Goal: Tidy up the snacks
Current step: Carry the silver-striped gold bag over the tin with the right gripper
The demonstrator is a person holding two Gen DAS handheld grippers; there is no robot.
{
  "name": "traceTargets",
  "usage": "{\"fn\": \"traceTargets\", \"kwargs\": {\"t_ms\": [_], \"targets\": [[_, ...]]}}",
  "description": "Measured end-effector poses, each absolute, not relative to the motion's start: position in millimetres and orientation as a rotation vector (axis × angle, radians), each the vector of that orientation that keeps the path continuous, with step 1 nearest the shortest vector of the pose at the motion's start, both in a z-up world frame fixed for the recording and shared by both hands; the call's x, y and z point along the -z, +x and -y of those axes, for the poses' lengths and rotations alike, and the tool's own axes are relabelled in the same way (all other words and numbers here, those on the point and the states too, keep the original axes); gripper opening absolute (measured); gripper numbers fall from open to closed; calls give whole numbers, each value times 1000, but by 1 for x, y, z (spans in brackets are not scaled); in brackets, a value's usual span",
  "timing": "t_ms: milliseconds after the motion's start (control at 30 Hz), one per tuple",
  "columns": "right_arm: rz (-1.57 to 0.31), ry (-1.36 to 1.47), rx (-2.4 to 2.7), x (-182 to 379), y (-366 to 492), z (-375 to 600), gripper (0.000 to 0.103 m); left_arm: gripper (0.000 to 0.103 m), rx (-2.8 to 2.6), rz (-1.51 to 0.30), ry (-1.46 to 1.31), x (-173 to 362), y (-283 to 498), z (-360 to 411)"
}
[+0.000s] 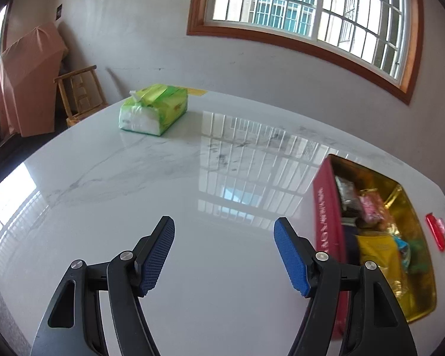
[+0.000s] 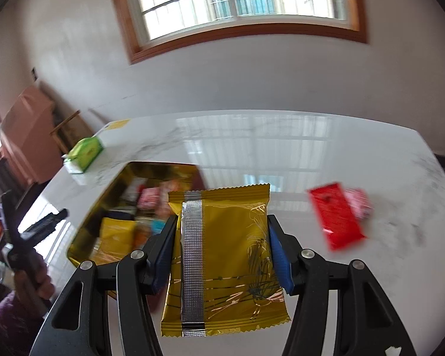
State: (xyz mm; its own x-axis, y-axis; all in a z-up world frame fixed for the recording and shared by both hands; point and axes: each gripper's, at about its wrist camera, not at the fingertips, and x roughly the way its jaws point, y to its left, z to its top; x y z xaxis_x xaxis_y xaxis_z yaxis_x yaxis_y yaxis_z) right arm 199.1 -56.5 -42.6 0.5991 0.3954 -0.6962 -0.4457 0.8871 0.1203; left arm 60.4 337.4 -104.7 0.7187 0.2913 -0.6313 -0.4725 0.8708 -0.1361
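Clamping a gold foil snack packet [image 2: 222,255] upright, my right tool [image 2: 221,255] hovers just right of the open gold-lined tin [image 2: 83,237], ahead-left; my left tool [image 1: 224,255] gapes empty.

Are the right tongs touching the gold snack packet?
Touching. The right wrist view shows the right tongs squeezing the gold snack packet between both blue pads.

Glossy marble-look table [image 1: 109,178]; shiny gold metal tin [image 2: 86,237] — crinkly foil packet [image 2: 225,255].

free: bare table [image 1: 133,201] left of tin [image 1: 326,225] | obstacles: tissue pack [image 1: 154,109] far side, red packet [image 2: 336,219] right
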Motion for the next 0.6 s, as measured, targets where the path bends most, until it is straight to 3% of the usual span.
{"fn": "traceTargets", "kwargs": {"t_ms": [600], "targets": [[-938, -215, -611, 100, 250, -104, 54, 70, -511, -623, -331, 113, 59, -345]]}}
